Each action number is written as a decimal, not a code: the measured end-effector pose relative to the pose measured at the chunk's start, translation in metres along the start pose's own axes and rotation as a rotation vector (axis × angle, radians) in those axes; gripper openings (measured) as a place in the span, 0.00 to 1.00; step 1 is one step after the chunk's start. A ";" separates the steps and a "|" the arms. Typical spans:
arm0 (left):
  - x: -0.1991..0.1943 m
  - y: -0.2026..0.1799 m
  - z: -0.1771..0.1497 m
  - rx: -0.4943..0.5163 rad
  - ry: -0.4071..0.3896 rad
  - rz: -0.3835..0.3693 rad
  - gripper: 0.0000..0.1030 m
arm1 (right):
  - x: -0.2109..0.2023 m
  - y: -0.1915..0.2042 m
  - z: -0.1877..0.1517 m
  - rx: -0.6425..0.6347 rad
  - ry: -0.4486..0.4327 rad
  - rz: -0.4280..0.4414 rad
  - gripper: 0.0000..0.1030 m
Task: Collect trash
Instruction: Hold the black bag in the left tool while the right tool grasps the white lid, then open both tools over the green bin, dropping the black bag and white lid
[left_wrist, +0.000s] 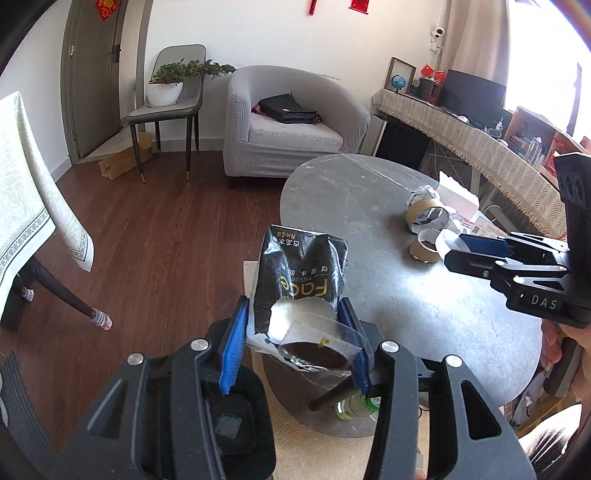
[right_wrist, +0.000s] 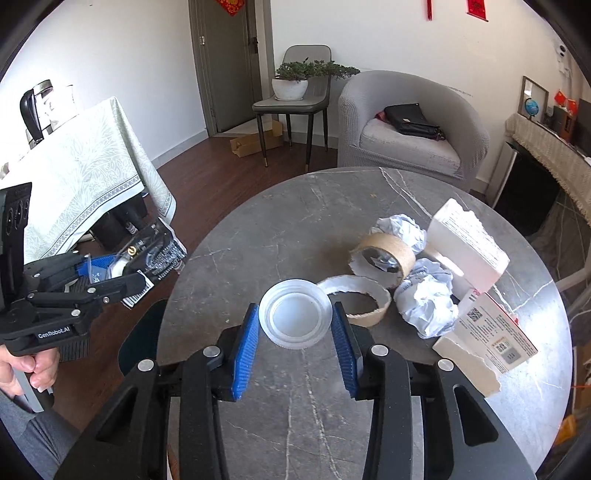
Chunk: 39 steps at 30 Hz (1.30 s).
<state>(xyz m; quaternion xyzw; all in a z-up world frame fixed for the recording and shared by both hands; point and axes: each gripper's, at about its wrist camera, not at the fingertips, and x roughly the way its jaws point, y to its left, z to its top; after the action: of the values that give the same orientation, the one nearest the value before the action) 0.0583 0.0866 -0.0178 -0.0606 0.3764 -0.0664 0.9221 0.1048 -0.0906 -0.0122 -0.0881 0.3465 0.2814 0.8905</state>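
Trash is split: our left tool (left_wrist: 295, 343) clamps the black tissue wrapper (left_wrist: 301, 273) off the bench (right_wrist: 258, 221); our right tool (right_wrist: 294, 332) pinches the plastic lid (right_wrist: 295, 317). We should lift it level, squeezing steadily.

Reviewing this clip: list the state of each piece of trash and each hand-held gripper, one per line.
Left hand-held gripper: shut on the tissue wrapper, off the table.
Tissue wrapper: torn, black, held.
Right hand-held gripper: shut on the plastic lid.
Plastic lid: clear, held between the pads.
Tape rolls: used up, on the table.
Crumpled paper: on table.
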 end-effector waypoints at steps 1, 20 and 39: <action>-0.001 0.005 -0.003 -0.002 0.004 0.009 0.49 | 0.001 0.007 0.004 -0.015 -0.004 0.011 0.38; 0.016 0.097 -0.066 -0.046 0.232 0.139 0.50 | 0.042 0.112 0.035 -0.153 0.010 0.150 0.38; 0.018 0.127 -0.095 -0.020 0.345 0.173 0.55 | 0.094 0.169 0.032 -0.233 0.091 0.198 0.38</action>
<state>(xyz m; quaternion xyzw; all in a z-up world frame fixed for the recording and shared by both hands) 0.0142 0.2027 -0.1175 -0.0247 0.5332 0.0075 0.8456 0.0845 0.1021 -0.0447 -0.1688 0.3583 0.4019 0.8256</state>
